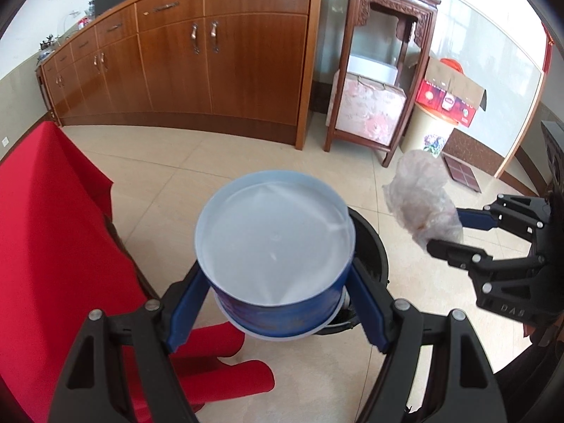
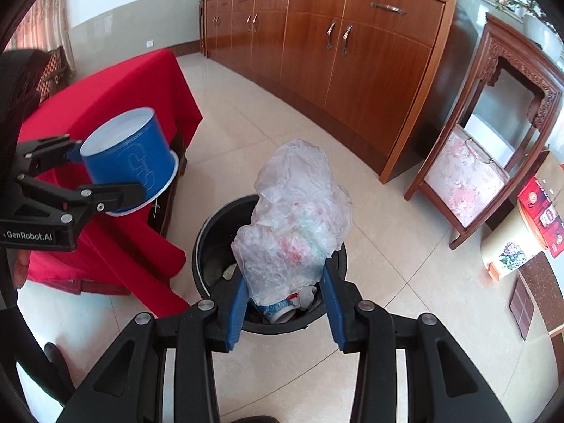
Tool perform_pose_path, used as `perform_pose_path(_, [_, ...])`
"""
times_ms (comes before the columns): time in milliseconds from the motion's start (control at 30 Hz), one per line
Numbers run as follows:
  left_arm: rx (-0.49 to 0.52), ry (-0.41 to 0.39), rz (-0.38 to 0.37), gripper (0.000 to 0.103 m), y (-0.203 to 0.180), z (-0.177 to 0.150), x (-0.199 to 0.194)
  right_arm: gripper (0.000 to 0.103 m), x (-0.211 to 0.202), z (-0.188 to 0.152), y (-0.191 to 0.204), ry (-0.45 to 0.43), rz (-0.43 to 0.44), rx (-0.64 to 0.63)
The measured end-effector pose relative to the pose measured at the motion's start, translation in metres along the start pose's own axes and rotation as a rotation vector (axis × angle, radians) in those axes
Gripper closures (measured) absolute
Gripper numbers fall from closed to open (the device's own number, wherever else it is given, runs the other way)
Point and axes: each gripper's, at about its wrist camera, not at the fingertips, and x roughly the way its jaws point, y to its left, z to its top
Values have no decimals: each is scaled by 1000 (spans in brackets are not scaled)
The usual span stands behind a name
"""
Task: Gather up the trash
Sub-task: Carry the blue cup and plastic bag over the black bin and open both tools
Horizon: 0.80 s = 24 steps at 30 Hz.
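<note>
Crinkled clear plastic bag (image 2: 292,218), glossy wooden cabinet (image 2: 352,53), red cloth (image 2: 116,98).

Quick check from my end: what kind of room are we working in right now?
Probably a home living or dining room: a long wooden sideboard along the wall, a carved wooden stand, a red-clothed table, and a tiled floor with a black trash bin.

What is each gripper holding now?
Left gripper: closed on the blue tub.
Right gripper: closed on the crumpled plastic bag.
</note>
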Motion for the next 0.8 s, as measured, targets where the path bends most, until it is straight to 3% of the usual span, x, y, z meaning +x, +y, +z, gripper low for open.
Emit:
perform_pose_path(367, [36,119,-70,22,-12,2,80,59,86,-5,-8,132,92,-109])
perform_pose_path(400, [41,137,-30,10,-12,0,94,55,98,-8,-8,152,95,-140])
perform_pose_path(433, [41,150,4,3,-11,-1,100,32,110,-11,-10,167,79,-159])
perform_pose_path(467, [42,179,30,3,-9,-5,111,0,122,-15,-12,178,53,-166])
perform_pose_path(567, [20,200,55,3,-3,-11,113,0,142,-25,-29,237,7,-130])
perform_pose_path(800, [1,157,94,3,3,-13,90,0,129,-21,-58,177,-52,-22])
